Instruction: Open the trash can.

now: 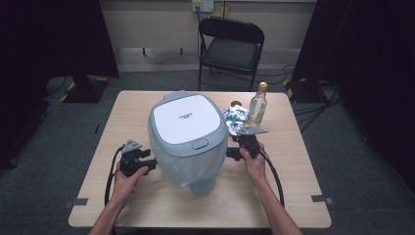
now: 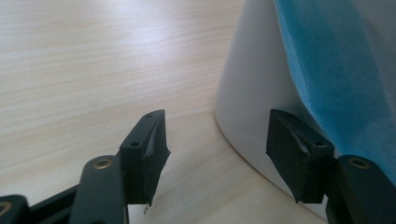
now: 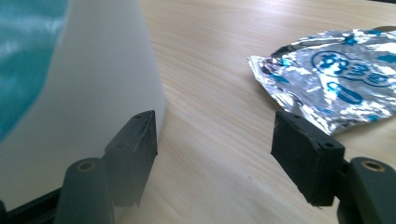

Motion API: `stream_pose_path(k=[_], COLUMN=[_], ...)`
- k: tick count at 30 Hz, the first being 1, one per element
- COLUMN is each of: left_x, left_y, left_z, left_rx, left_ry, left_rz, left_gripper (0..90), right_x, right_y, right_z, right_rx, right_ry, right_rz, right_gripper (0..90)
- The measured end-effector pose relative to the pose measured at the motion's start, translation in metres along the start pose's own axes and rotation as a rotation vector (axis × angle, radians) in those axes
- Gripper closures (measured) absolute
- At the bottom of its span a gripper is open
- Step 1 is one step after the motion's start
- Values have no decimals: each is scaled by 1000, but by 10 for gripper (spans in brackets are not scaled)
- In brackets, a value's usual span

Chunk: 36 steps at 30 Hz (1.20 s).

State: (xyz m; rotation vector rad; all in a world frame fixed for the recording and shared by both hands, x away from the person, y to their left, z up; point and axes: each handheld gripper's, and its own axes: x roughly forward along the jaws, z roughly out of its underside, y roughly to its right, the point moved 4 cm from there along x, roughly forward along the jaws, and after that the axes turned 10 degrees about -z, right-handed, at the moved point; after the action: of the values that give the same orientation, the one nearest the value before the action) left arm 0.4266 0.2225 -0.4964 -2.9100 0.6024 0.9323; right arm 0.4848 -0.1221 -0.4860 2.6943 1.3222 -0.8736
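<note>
Pale wood worktop (image 1: 147,205): my left tongs (image 2: 217,149) gape empty beside the bin (image 1: 188,142), right tongs (image 3: 215,149) gape empty too, foil packet (image 3: 334,79) just ahead.

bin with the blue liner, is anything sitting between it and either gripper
Nothing visible is. The white lidded plastic bin stands directly beside the open left gripper and the open right gripper, with bare wooden table between their jaws. The crinkled silver foil wrapper lies off to the side, away from the bin.
</note>
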Motion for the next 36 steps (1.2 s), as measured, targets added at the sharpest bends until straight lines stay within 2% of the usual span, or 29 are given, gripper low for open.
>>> stream_pose_path(k=[1, 2, 3, 5, 6, 7, 8, 10, 12, 14, 15, 16, 17, 19, 20, 23, 24, 26, 28, 31, 36], left_x=[3, 5, 7, 10, 11, 10, 10, 9, 7, 4, 3, 0, 0, -1, -3, -5, -7, -8, -11, -14, -19], left_y=[0, 0, 0, -3, -4, -6, -6, -8, -11, -13, -12, -11, -11, -12, -14, -16, -18, -19, -17, -17, -14], left_z=[-1, -2, -3, -3, -2, 0, 0, 1, 2, 2, 3, 3, 3, 4, 5, 6, 7, 8, 9, 9, 10], left_rx=[4, 11, 23, 12, 0, 11, 11, 31, 22, 38, 39, 65, 65, 65, 71, 70, 67, 66, 51, 59, 59], left_ry=[1, -1, 1, 0, -10, -25, -25, -33, -37, -40, -41, -47, -47, -51, -56, -60, -58, -55, -45, -49, -46], left_rz=[5, 4, -3, 10, 22, 11, 11, -5, -8, -6, 8, 0, 0, 6, 10, 12, 12, 15, 51, 71, 78], left_gripper=[403, 418, 418, 416, 416, 417, 421, 426, 446, 472, 555, 565, 583, 594, 598, 598, 611, 620, 679, 717, 760], right_x=[0, 2, 2, 3, 3, 0, 0, -3, -5, -7, -8, -8, -8, -9, -9, -9, -9, -8, -8, -8, -9], right_y=[0, -5, -5, -14, -14, -19, -19, -26, -35, -42, -49, -51, -51, -54, -59, -64, -68, -69, -72, -73, -74], right_z=[0, -2, -2, -3, -3, -2, -2, 0, 2, 4, 4, 4, 4, 4, 5, 6, 7, 8, 10, 9, 9], right_rx=[0, 2, 2, -18, -18, -22, -22, -40, -58, -69, -89, -94, -94, -96, -97, -107, -110, -106, -103, -111, -117], right_ry=[0, 14, 14, 4, 4, -2, -2, -7, -12, -15, -26, -29, -29, -31, -41, -49, -53, -54, -51, -57, -59], right_rz=[0, -48, -48, -12, -12, -29, -29, -55, -77, -96, -102, -101, -101, -107, -129, -146, -167, -180, -199, -199, -210], right_gripper=[304, 365, 365, 474, 474, 493, 493, 484, 459, 448, 452, 461, 461, 484, 542, 534, 516, 509, 511, 533, 572])
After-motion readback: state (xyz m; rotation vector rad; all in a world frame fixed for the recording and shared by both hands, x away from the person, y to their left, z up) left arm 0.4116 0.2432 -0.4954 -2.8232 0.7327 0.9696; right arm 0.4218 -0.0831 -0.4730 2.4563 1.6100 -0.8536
